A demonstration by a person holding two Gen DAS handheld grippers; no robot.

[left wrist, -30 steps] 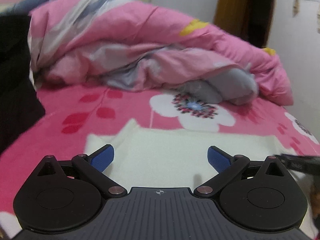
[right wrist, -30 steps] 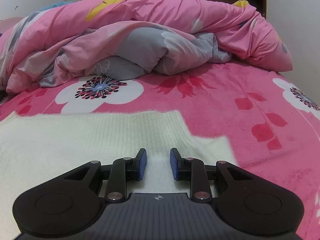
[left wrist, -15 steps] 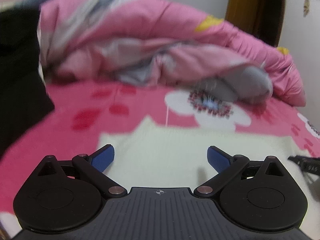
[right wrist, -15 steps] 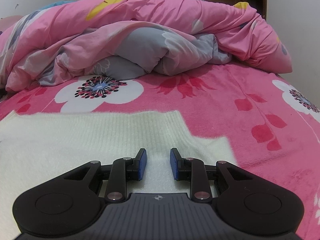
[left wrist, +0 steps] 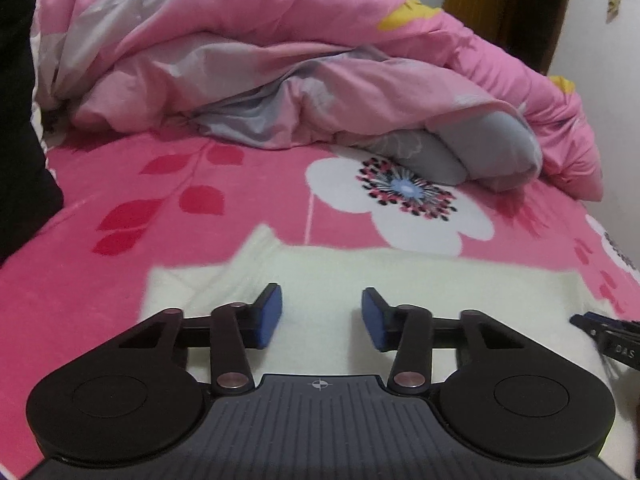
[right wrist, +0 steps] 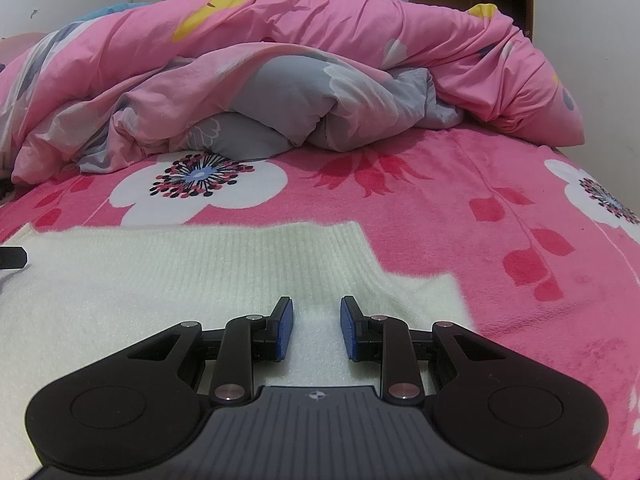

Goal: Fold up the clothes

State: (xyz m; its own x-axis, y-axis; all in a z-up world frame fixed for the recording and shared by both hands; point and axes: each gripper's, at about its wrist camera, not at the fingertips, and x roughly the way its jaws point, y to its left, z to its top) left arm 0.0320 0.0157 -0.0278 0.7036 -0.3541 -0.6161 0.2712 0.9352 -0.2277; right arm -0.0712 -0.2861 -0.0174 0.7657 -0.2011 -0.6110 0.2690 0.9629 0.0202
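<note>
A white knit sweater [left wrist: 400, 280] [right wrist: 160, 280] lies flat on the pink flowered blanket [left wrist: 120, 200] [right wrist: 480, 220]. My left gripper [left wrist: 322, 312] hovers low over the sweater's left part. Its jaws are closing, with sweater fabric under and between the blue pads, which stand clearly apart. My right gripper [right wrist: 316, 328] rests on the sweater's right part near the ribbed hem. Its pads stand close together with a ridge of white knit pinched between them. The right gripper's tip [left wrist: 608, 332] shows at the left wrist view's right edge. The left gripper's tip [right wrist: 12, 258] shows at the right wrist view's left edge.
A bunched pink and grey duvet [left wrist: 280, 60] [right wrist: 320, 60] fills the far side of the bed. A dark cloth [left wrist: 16, 120] lies at the left edge. A brown door [left wrist: 508, 8] and a white wall stand behind. The bed drops off at the right.
The left gripper's jaws have come in from wide apart to about a third of that gap, and the hand has shifted a little over the sweater. The right gripper has not moved.
</note>
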